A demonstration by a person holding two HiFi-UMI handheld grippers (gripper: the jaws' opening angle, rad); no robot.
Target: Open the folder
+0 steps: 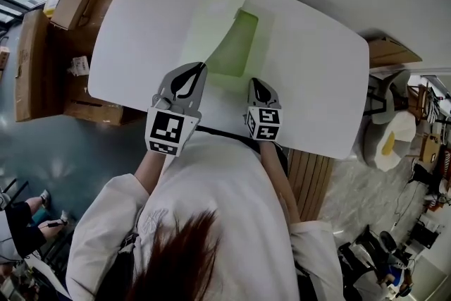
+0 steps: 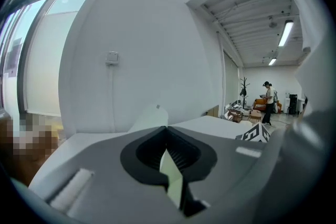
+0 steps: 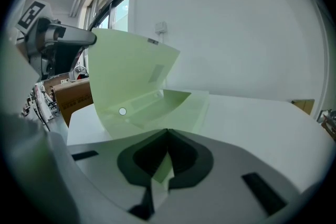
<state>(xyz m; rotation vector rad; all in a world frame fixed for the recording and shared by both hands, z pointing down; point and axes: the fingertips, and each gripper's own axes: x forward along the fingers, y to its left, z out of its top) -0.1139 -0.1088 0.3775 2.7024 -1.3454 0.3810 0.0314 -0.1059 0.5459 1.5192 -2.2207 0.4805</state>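
A pale green folder (image 1: pixel 236 46) lies on the white table (image 1: pixel 141 25), its front cover (image 1: pixel 218 14) lifted and standing up on the left side. My left gripper (image 1: pixel 192 72) is shut on the near edge of that cover; in the left gripper view the thin green sheet (image 2: pixel 171 171) runs between the closed jaws of the left gripper (image 2: pixel 167 127). My right gripper (image 1: pixel 257 85) is shut on the folder's lower leaf at its near edge. The right gripper view shows the right gripper (image 3: pixel 167 131) pinching a green corner (image 3: pixel 163 170), the raised cover (image 3: pixel 131 71) and the left gripper (image 3: pixel 58 39).
Cardboard boxes (image 1: pixel 70 0) and a brown cabinet (image 1: pixel 32 60) stand left of the table. A pale chair (image 1: pixel 394 141) sits at the right. A white wall with a switch (image 2: pixel 112 57) rises behind the table; a person (image 2: pixel 269 99) stands far off.
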